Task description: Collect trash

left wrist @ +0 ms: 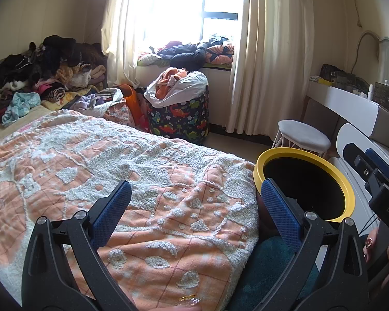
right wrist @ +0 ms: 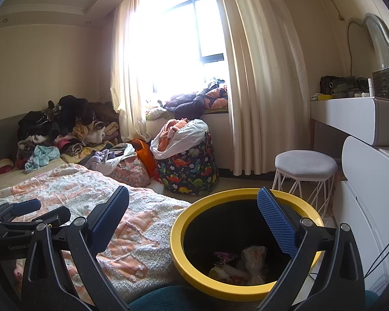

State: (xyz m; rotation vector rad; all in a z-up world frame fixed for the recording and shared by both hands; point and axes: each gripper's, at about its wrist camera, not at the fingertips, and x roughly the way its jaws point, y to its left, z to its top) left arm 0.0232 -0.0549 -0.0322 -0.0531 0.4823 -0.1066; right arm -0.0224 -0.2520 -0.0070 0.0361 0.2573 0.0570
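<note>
A black trash bin with a yellow rim (right wrist: pixel 177 235) stands on the floor beside the bed; crumpled wrappers and a white bag (right wrist: pixel 246 261) lie at its bottom. It also shows in the left wrist view (left wrist: pixel 347 189). My right gripper (right wrist: pixel 194 202) is open and empty, held above the bin's near rim. My left gripper (left wrist: pixel 195 191) is open and empty over the orange and white blanket (left wrist: pixel 116 155). A small clear yellowish wrapper (left wrist: pixel 189 299) lies on the blanket at the bottom edge, below the left gripper. The right gripper shows at the right edge of the left view (left wrist: pixel 376 178).
Piled clothes (left wrist: pixel 44 72) cover the head of the bed. A dinosaur-print laundry basket (right wrist: pixel 192 168) stands by the window. A white stool (right wrist: pixel 304 165) and a white dresser (right wrist: pixel 370 181) stand to the right of the bin. A teal rug (right wrist: pixel 163 298) lies in front.
</note>
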